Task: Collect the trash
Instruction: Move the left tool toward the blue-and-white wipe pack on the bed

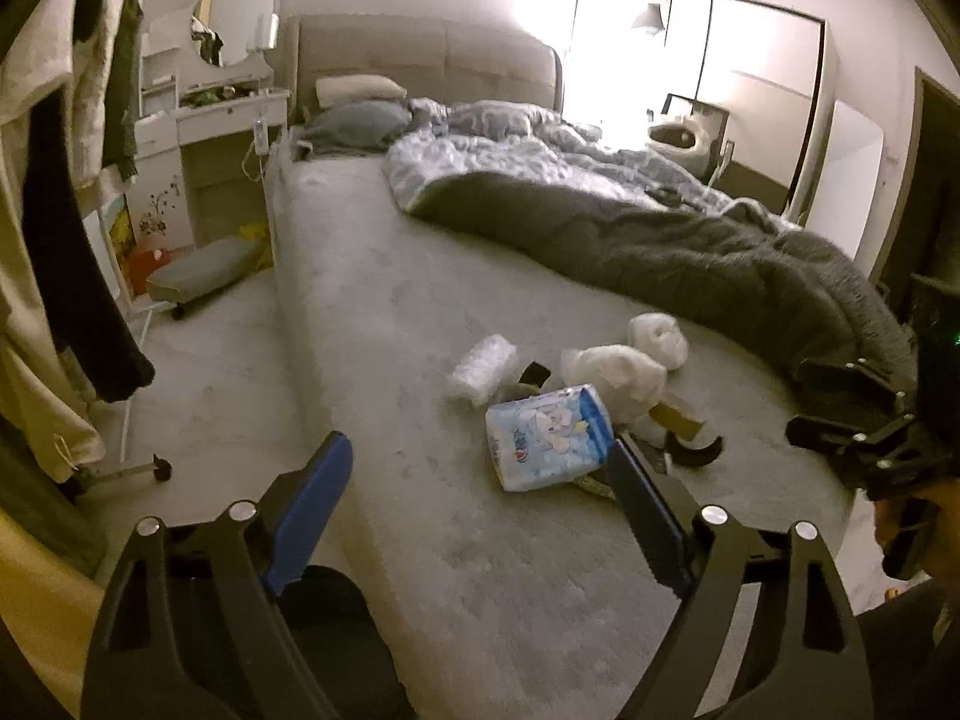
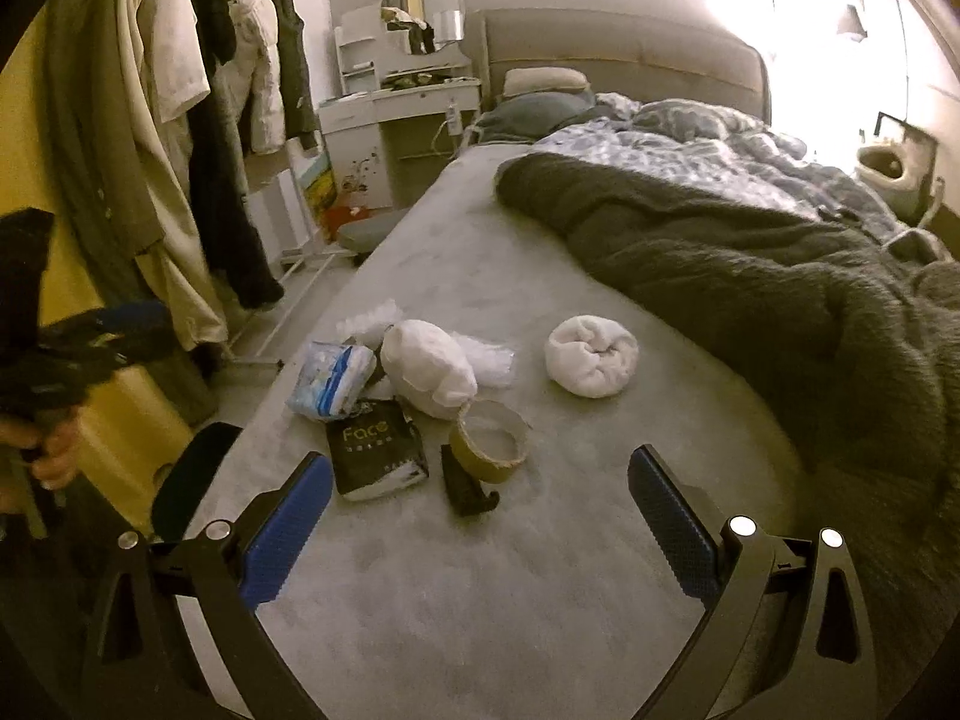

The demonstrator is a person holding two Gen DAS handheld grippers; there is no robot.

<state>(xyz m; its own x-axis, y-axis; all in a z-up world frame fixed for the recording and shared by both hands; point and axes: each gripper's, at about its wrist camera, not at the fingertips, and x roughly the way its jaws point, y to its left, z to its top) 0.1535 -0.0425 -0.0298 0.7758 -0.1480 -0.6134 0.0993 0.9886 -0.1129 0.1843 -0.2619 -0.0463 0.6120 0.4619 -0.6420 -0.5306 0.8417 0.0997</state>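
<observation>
Trash lies in a heap on the grey bed (image 2: 480, 570) near its foot. In the right wrist view: a blue and white tissue pack (image 2: 330, 381), a black "Face" packet (image 2: 375, 456), a brown tape roll (image 2: 489, 435), a black curved piece (image 2: 465, 489), a white crumpled bag (image 2: 429, 369) and a white wad (image 2: 591, 355). In the left wrist view: the tissue pack (image 1: 549, 435), bubble wrap (image 1: 483, 367), white bag (image 1: 618, 373). My left gripper (image 1: 480, 480) is open, short of the pack. My right gripper (image 2: 480, 492) is open and empty, just short of the heap.
A dark grey blanket (image 2: 750, 288) covers the bed's right half. Clothes hang on a rack (image 2: 180, 138) at the left. A white dressing table (image 2: 408, 102) with a mirror stands beside the headboard. A low grey stool (image 1: 201, 270) stands on the floor.
</observation>
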